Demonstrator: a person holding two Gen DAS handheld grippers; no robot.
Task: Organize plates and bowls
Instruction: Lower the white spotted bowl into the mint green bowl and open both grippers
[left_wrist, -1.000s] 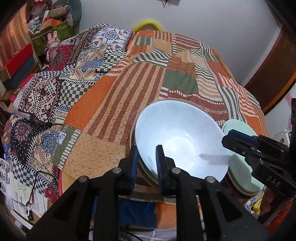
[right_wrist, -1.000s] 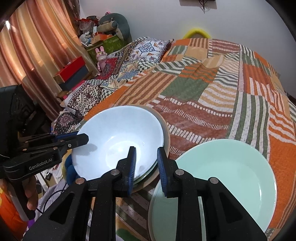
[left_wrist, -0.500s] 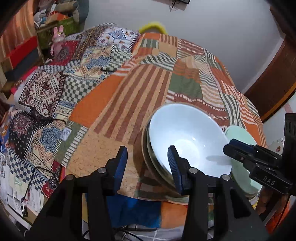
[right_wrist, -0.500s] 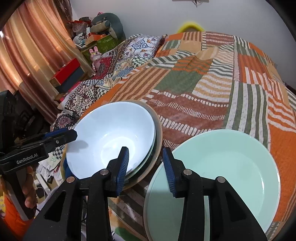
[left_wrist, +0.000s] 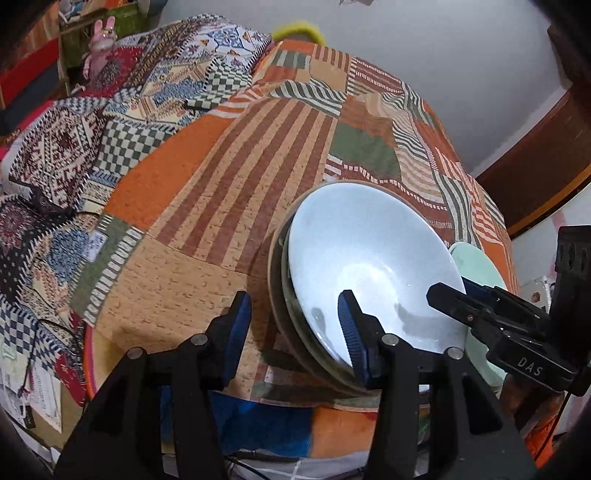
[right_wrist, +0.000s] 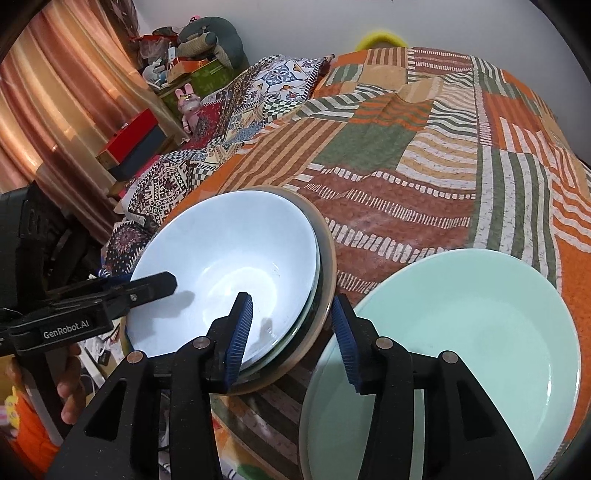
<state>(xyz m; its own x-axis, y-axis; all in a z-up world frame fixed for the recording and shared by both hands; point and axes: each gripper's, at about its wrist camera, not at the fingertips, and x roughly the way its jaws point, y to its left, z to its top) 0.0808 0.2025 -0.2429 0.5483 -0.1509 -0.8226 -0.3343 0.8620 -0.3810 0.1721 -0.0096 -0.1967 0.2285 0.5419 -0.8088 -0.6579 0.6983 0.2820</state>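
Left gripper jaws apart, straddling near rim of bowl (pale blue, glossy, nested atop stacked dishes). Right gripper jaws apart, astride stack's right rim; green plate right of it. Patchwork quilt beyond.

light: indoor, moderate | glare: bowl interior | shadows: soft | edges: fisheye bending, dark vignette | focus: mostly sharp

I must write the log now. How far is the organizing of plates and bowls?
Done: the pale blue bowl sits nested on the other bowls, beside the mint green plates. In hand: nothing; the left gripper and right gripper are open around the stack's rim. I see no loose dishes left.
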